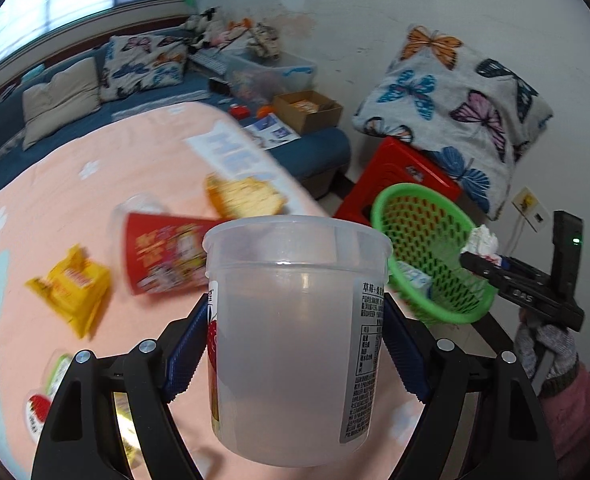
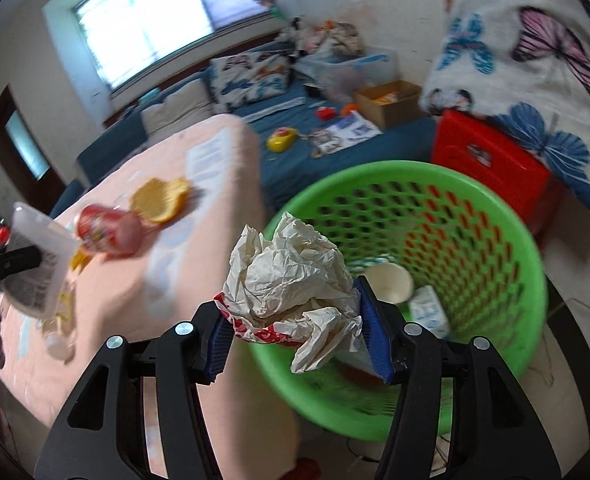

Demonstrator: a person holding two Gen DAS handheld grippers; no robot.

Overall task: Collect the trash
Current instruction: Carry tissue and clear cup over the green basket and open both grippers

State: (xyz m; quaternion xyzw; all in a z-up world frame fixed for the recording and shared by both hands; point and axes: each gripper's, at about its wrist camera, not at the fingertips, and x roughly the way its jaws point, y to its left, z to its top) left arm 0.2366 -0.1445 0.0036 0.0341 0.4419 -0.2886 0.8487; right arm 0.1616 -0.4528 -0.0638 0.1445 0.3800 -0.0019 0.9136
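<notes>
My left gripper (image 1: 295, 344) is shut on a clear plastic cup (image 1: 295, 264) with a printed label, held upright above the pink table (image 1: 95, 184). My right gripper (image 2: 291, 312) is shut on a crumpled white paper wad (image 2: 291, 264) with a red-and-white edge, just over the near rim of the green mesh basket (image 2: 395, 168). In the basket lie a white paper cup (image 2: 389, 282) and a small carton (image 2: 429, 308). On the table lie a red snack tube (image 1: 163, 256), a yellow packet (image 1: 73, 288) and an orange-yellow wrapper (image 1: 243, 198).
The basket stands on the floor at the table's right end. Behind it are a red plastic stool (image 1: 399, 176) and a butterfly-print cushion (image 1: 463, 108). A blue sofa with a cardboard box (image 1: 307, 110) and clutter runs along the far wall.
</notes>
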